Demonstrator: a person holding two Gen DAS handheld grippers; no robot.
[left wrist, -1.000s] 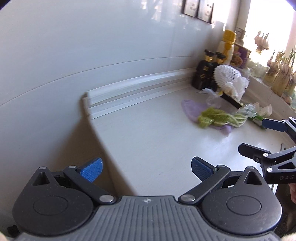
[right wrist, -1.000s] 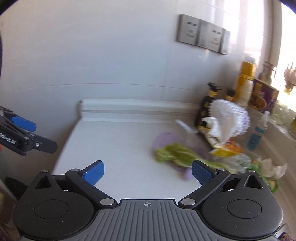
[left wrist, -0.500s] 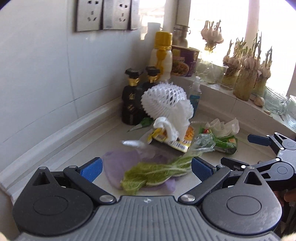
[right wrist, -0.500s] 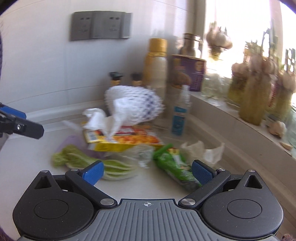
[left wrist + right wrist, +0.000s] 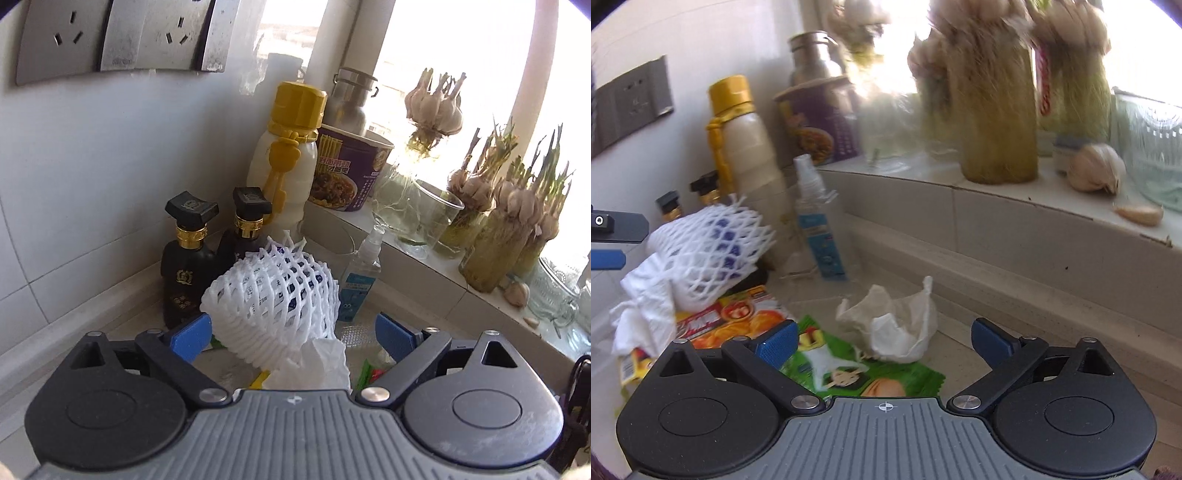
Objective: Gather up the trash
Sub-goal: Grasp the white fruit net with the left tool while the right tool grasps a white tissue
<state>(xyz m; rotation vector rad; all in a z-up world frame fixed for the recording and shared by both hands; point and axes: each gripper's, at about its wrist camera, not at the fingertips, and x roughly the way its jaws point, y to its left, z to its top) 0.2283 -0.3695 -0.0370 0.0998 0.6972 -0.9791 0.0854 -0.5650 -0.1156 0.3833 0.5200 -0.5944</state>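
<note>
A white foam net sleeve (image 5: pixel 273 295) lies on a trash pile in the counter corner, with a crumpled white tissue (image 5: pixel 314 365) under it. My left gripper (image 5: pixel 291 334) straddles the net. Its jaws are closing, the left pad is at the net's edge and the right pad stands clear. In the right wrist view a second crumpled tissue (image 5: pixel 890 325) sits between the wide-open jaws of my right gripper (image 5: pixel 884 341), untouched. A green snack wrapper (image 5: pixel 849 365) lies beneath it and an orange snack wrapper (image 5: pixel 735 317) to its left. The foam net (image 5: pixel 709 247) lies further left.
Two dark bottles (image 5: pixel 184 266), a yellow-capped bottle (image 5: pixel 288 155) and a spray bottle (image 5: pixel 360 277) stand behind the pile. A noodle cup (image 5: pixel 347 173), a metal flask, glass jars of sprouting garlic (image 5: pixel 491 229) and a loose garlic bulb (image 5: pixel 1097 168) line the window ledge. Wall sockets (image 5: pixel 110 37) are above.
Both grippers have swept right along the counter from its bare end to the corner pile. The left now has the foam net between slightly narrower jaws; the right hangs over the crumpled tissue.
</note>
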